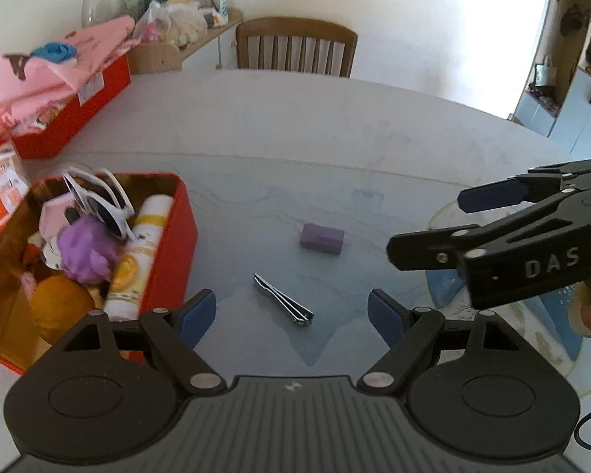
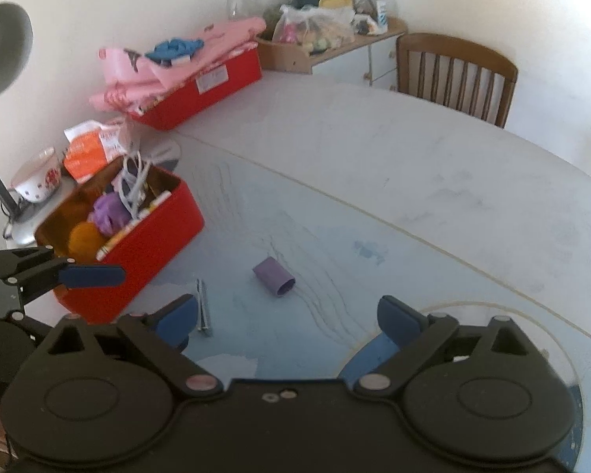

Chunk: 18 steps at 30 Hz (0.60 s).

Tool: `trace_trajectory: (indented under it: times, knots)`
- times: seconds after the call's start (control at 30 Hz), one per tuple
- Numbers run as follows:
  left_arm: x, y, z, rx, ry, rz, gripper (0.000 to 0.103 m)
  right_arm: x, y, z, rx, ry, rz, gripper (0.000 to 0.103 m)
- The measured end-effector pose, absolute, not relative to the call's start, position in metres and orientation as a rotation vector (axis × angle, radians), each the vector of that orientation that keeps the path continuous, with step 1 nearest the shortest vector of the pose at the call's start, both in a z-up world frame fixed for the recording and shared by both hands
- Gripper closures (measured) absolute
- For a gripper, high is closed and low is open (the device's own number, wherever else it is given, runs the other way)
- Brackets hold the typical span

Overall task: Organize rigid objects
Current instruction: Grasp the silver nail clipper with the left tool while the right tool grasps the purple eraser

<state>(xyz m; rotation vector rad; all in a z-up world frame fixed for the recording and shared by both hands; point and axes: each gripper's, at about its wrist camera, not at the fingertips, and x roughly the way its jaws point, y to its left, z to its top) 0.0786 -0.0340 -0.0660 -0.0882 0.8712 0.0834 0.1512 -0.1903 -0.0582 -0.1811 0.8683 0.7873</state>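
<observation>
At nine o'clock in the left wrist view sits the red tin [image 1: 169,260], its lid off, crammed with white sunglasses [image 1: 98,205], a purple puff [image 1: 84,254], an orange ball [image 1: 59,307] and a white spray can [image 1: 140,260] leaning along its right wall. Just right of the tin, at about six o'clock on the table [image 1: 295,126], the metal nail clippers [image 1: 281,299] lie flat on the bare surface, between the blue pads of the left gripper [image 1: 291,313], whose jaws stand released and wide, touching nothing. Slightly beyond the clippers, toward twelve o'clock, the purple block [image 1: 321,238] rests alone. At three o'clock the right gripper [image 1: 425,224] reaches in from the side, its jaws also spread and empty, above a round blue-patterned mat [image 1: 547,315]. A wooden chair [image 1: 295,45] stands at the far edge, at twelve o'clock. From the right wrist view, the clippers [image 2: 203,307] lie near seven o'clock, close beside the tin's [image 2: 149,236] near corner, and the purple piece [image 2: 274,276] shows a hollow end.
</observation>
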Motion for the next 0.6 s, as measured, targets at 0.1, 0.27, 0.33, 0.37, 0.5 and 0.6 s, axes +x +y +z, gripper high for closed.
trace_trajectory:
  times: [0.1, 0.27, 0.33, 0.37, 0.5, 0.6]
  knots:
    - [0.085, -0.033, -0.074, -0.095, 0.885, 0.094, 0.019, 0.158, -0.181, -0.066, -0.220, 0.876, 0.806, 0.009]
    - [0.093, -0.032, -0.086, -0.097, 0.909, 0.110, 0.019, 0.171, -0.167, -0.079, -0.267, 0.899, 0.832, 0.016]
    - [0.097, -0.031, -0.089, -0.093, 0.916, 0.116, 0.019, 0.176, -0.161, -0.083, -0.276, 0.908, 0.840, 0.019]
    - [0.098, -0.031, -0.091, -0.095, 0.919, 0.115, 0.019, 0.178, -0.157, -0.085, -0.282, 0.912, 0.848, 0.019]
    - [0.102, -0.032, -0.095, -0.086, 0.921, 0.117, 0.020, 0.183, -0.143, -0.091, -0.323, 0.913, 0.879, 0.025]
    - [0.105, -0.032, -0.098, -0.089, 0.925, 0.114, 0.022, 0.186, -0.135, -0.095, -0.342, 0.921, 0.900, 0.031]
